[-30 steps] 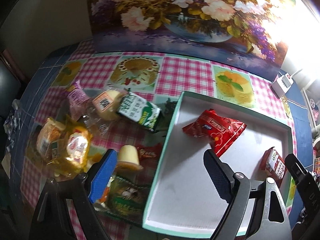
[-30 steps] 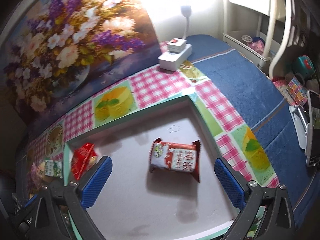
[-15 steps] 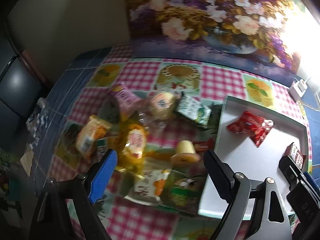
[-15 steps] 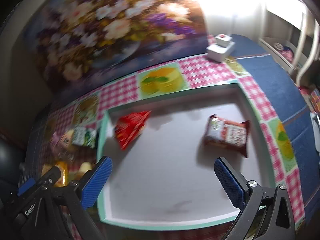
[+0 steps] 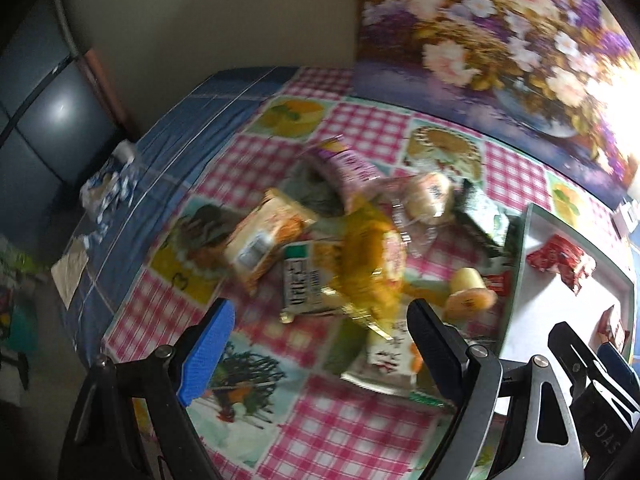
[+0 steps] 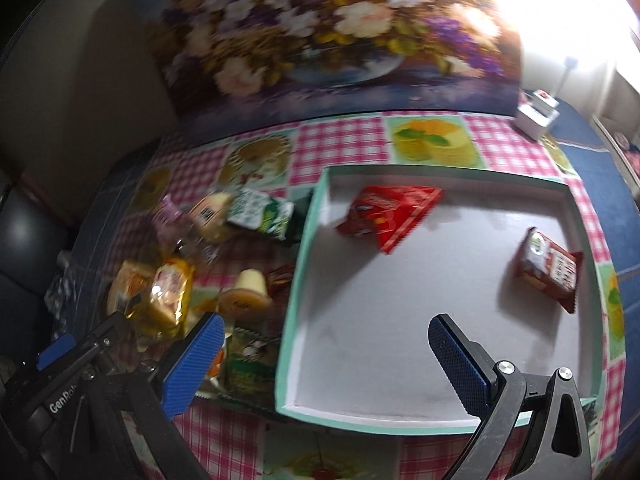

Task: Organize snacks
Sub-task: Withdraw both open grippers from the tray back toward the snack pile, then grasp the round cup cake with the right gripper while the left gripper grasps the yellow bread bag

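A loose pile of snacks lies on the checked tablecloth: a yellow pack (image 5: 372,264), an orange pack (image 5: 264,240), a pink pack (image 5: 348,168), a green carton (image 5: 484,216) and a jelly cup (image 5: 468,292). My left gripper (image 5: 320,344) hangs open above the pile's near side, holding nothing. The white tray (image 6: 296,300) with a mint rim holds a red packet (image 6: 388,216) and a dark red packet (image 6: 548,268). My right gripper (image 6: 326,360) is open and empty over the tray's near left part. The pile (image 6: 168,288) lies left of the tray.
A floral painting (image 6: 328,28) stands along the table's back. A white power strip (image 6: 536,116) sits at the back right on blue cloth. The table's left edge (image 5: 92,280) drops off near a dark cabinet. The view is blurred by motion.
Both grippers have swung left: the left from over the tray to above the snack pile, the right from the dark red packet to the tray's left side. Both stayed open.
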